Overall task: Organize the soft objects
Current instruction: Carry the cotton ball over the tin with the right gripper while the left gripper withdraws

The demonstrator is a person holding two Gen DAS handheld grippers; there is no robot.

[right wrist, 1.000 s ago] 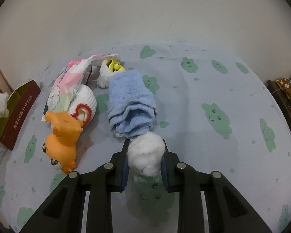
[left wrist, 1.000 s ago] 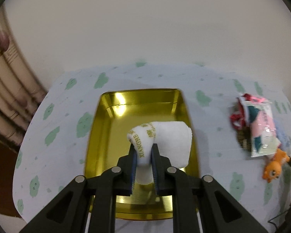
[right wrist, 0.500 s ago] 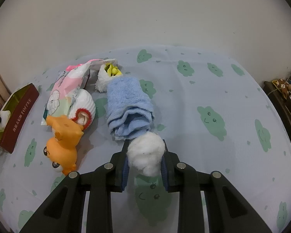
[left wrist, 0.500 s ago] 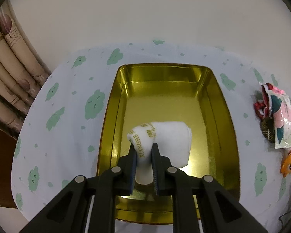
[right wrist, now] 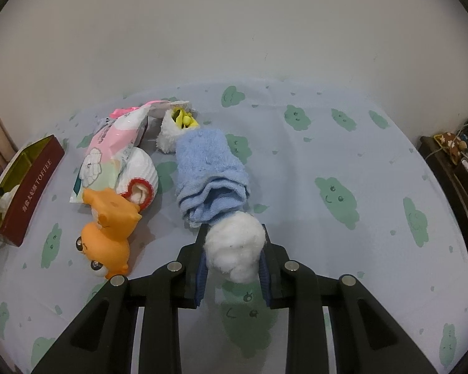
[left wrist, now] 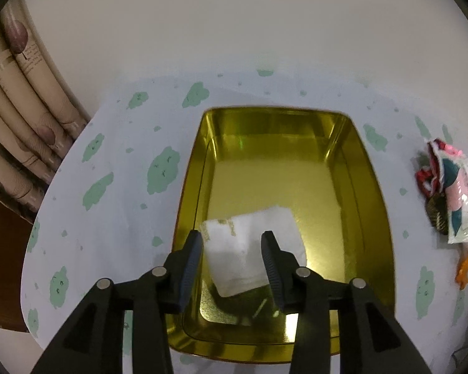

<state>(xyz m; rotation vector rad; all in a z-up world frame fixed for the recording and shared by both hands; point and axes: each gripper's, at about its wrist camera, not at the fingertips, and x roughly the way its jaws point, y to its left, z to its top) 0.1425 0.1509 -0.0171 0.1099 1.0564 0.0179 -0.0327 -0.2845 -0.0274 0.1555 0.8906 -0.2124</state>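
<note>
- The left tool (left wrist: 232,257) has just been opening: a second ago its pads pinched the white towel (left wrist: 252,249), and now they stand apart on either side of it, clear of the cloth.
- The towel, bunched up in the grip before, now lies flat on the floor of the gold tin (left wrist: 371,193), in its near half, between the open jaws.
- The tin fills more of the left view than a second ago; it sits on the cloud-print bench (left wrist: 115,218).
- The right tool (right wrist: 233,260) has not changed: its jaws are narrowly set and clamped on a cotton ball (right wrist: 234,246), held above the bench as before.
- Just beyond the ball lies a rolled blue towel (right wrist: 209,177), with an orange toy (right wrist: 109,233) and a pink packet (right wrist: 109,152) to its left, all where they were.
- The tin shows at the left edge of the right view, well apart from them.
</note>
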